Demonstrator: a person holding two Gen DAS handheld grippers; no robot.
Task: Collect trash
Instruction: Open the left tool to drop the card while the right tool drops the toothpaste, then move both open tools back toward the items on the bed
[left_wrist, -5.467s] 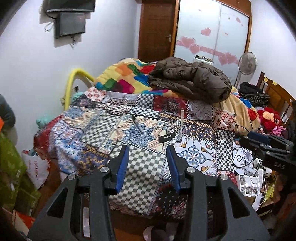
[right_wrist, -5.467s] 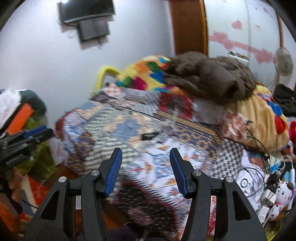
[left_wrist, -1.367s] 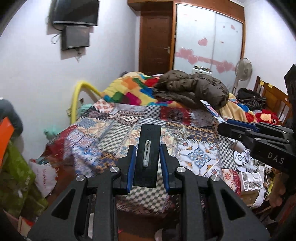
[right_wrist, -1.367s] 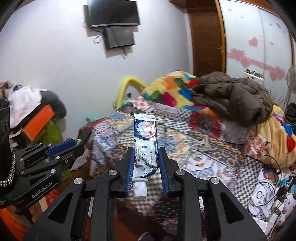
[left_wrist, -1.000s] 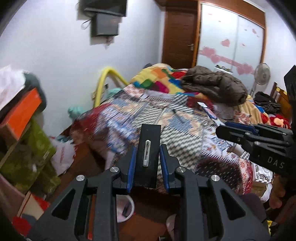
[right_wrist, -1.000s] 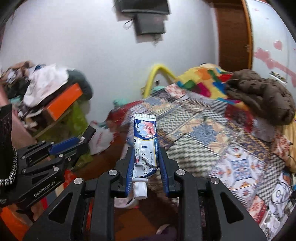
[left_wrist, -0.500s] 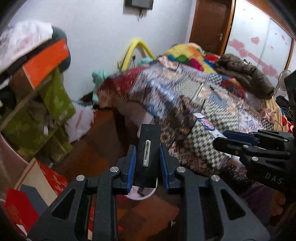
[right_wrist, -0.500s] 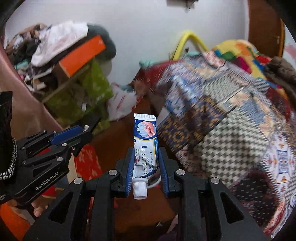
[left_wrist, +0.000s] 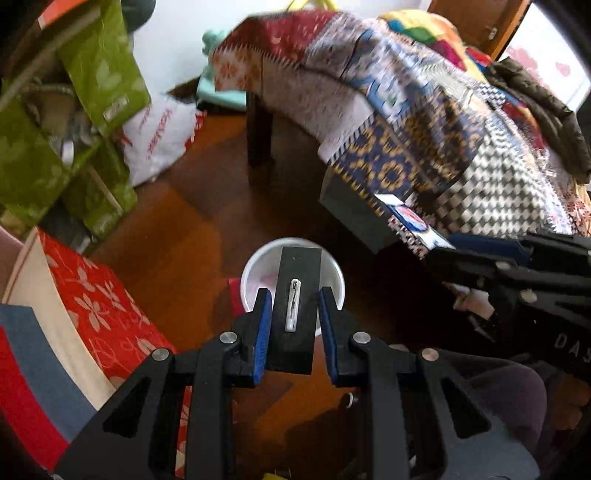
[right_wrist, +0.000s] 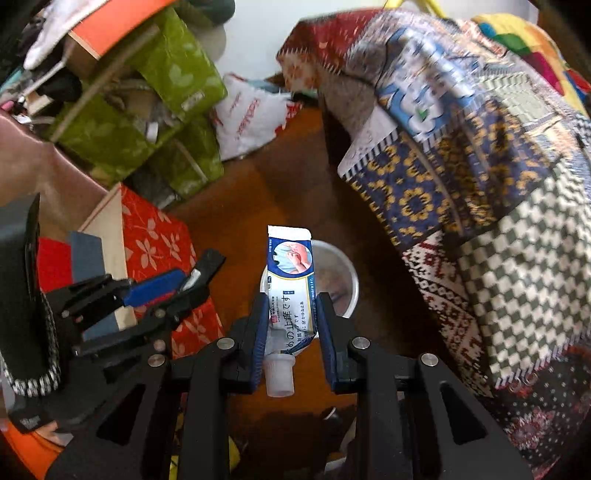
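My left gripper (left_wrist: 294, 308) is shut on a flat black block with a small white clip (left_wrist: 295, 306) and holds it right above a white round bin (left_wrist: 255, 273) on the brown floor. My right gripper (right_wrist: 291, 314) is shut on a blue and white ointment tube (right_wrist: 291, 284), cap toward me, held above the same bin (right_wrist: 343, 280). The right gripper also shows in the left wrist view (left_wrist: 517, 273), to the right of the bin. The left gripper also shows in the right wrist view (right_wrist: 177, 288), to the left of the bin.
A bed with a patchwork quilt (left_wrist: 424, 122) and dark legs (left_wrist: 258, 125) fills the upper right. A red flowered box (left_wrist: 96, 295) lies left of the bin. Green boxes (left_wrist: 74, 110) and a white plastic bag (left_wrist: 162, 133) are stacked at the left wall.
Both grippers have swung down from the bed toward the floor. The white bin is now right under the held block and tube. Both grips are unchanged.
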